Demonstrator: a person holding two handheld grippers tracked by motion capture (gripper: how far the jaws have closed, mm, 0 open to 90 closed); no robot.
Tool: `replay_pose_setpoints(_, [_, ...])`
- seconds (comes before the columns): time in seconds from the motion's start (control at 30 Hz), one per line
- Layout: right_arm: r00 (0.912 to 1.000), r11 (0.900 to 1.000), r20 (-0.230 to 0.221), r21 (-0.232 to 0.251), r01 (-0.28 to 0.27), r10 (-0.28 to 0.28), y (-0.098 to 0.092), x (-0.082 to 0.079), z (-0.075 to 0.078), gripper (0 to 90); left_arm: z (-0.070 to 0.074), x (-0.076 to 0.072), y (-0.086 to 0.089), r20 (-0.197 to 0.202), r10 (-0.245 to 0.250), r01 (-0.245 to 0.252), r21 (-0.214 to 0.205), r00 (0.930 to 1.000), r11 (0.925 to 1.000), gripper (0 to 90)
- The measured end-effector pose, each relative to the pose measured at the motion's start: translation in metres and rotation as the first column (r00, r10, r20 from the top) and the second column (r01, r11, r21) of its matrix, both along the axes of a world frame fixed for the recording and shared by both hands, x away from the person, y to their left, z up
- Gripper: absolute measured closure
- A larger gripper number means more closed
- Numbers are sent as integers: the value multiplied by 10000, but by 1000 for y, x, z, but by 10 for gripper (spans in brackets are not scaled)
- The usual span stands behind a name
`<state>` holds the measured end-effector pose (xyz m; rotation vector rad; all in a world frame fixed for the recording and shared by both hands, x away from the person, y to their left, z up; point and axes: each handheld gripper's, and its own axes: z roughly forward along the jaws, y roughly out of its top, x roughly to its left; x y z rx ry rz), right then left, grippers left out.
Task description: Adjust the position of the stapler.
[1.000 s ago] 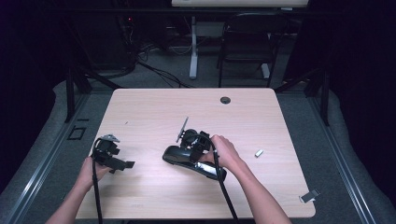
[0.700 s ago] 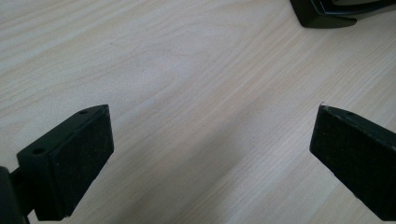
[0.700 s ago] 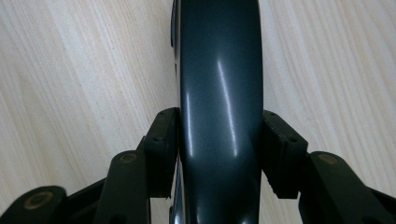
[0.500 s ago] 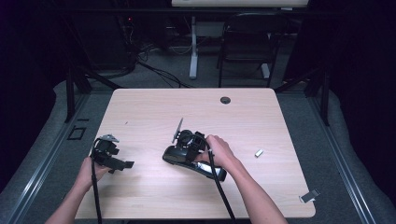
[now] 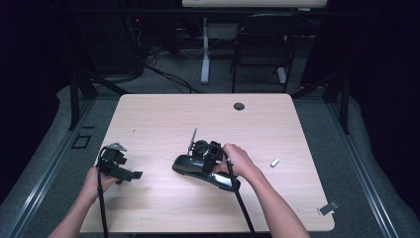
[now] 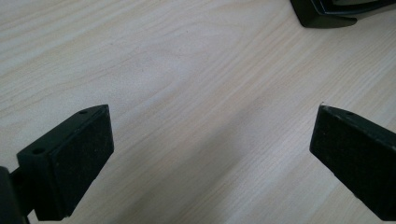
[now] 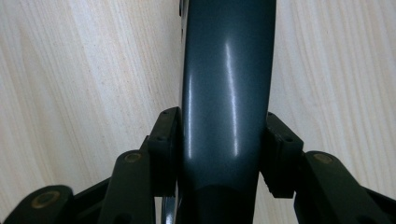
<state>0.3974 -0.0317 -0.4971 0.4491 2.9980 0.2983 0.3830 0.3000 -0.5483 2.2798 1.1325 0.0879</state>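
Right claw [image 7: 223, 154] around unlabelled dark glossy stapler [image 7: 227, 93]

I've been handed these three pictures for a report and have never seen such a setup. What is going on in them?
A person sits at a pale wooden table with a hand-held two-jaw tool in each hand. The high view looks down from above. The other two pictures come from cameras riding on each tool, looking along its black jaws.

The left tool rests near the table's left edge, jaws wide apart over bare wood. The right tool has its jaws closed on a long glossy black device, perhaps a stapler, lying at mid-table.

Also there: a small silver piece to the right, a dark clip near the right corner and a round black grommet at the far edge.
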Motion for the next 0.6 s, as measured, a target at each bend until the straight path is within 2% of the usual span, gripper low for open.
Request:
replay_pose_setpoints(0.1, [10000, 9999, -51, 121, -72, 72, -2, 0, -1, 547, -1, 0, 1, -21, 14, -14, 5, 10000, 10000, 0])
replay_pose_setpoints(0.23, [9976, 9976, -101, -9, -689, 688, -4, 0, 0, 547, 1, 0, 2, 0, -39, 39, 33, 10000, 10000, 0])
replay_pose_setpoints(0.27, [9976, 9976, -101, -9, -689, 688, -4, 0, 0, 547, 1, 0, 2, 9, -60, 60, 41, 10000, 10000, 0])
replay_pose_setpoints(0.43, [9903, 9907, -281, 73, -1359, 1360, -8, -3, -1, 548, 0, 0, 2, 5, -56, 56, 29, 10000, 10000, 0])
replay_pose_setpoints(0.6, [9847, 9856, -433, 188, -1681, 1688, -12, -7, -1, 548, 1, 0, 2, 31, -86, 86, 32, 10000, 10000, 0])
